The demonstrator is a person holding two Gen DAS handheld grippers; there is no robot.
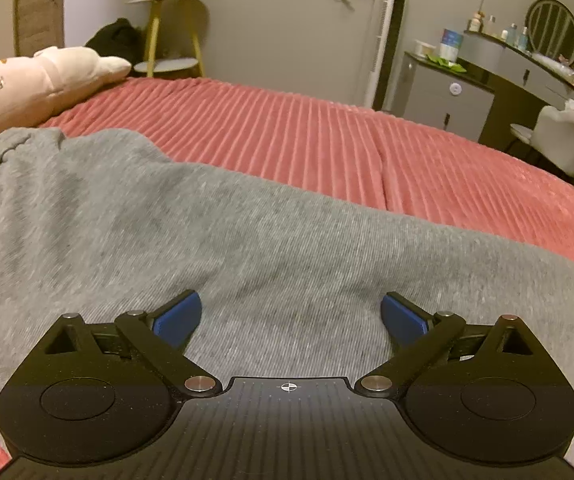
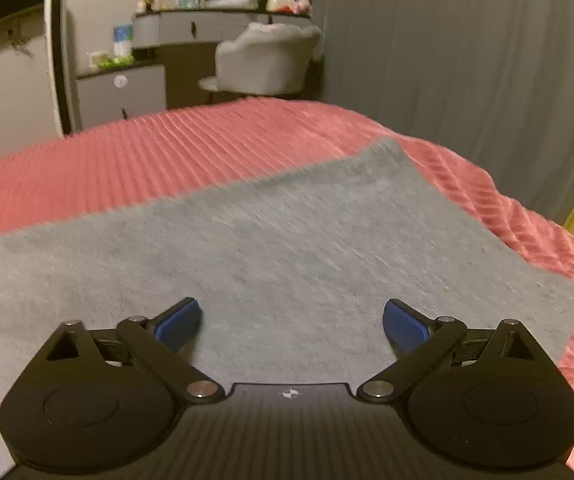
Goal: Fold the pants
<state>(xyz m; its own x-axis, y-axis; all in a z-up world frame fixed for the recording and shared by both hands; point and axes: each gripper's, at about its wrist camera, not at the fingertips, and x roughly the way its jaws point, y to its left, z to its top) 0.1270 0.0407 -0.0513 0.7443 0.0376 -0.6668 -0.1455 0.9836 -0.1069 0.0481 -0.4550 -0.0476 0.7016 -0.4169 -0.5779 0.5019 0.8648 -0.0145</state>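
Both jaws gape wide: my left gripper [image 1: 291, 312] and right gripper [image 2: 291, 316] hover low over the grey pants [image 1: 215, 216], lined up, I judge, to pinch.

Dim, warm indoor lighting with soft, faint shadows. Fisheye distortion bends both views at the edges, corners vignetted. Slight motion blur softens the fabric.

open red bedspread [image 1: 287, 132] beyond grey pants [image 1: 207, 220], pillow [image 1: 27, 84] blocking far left
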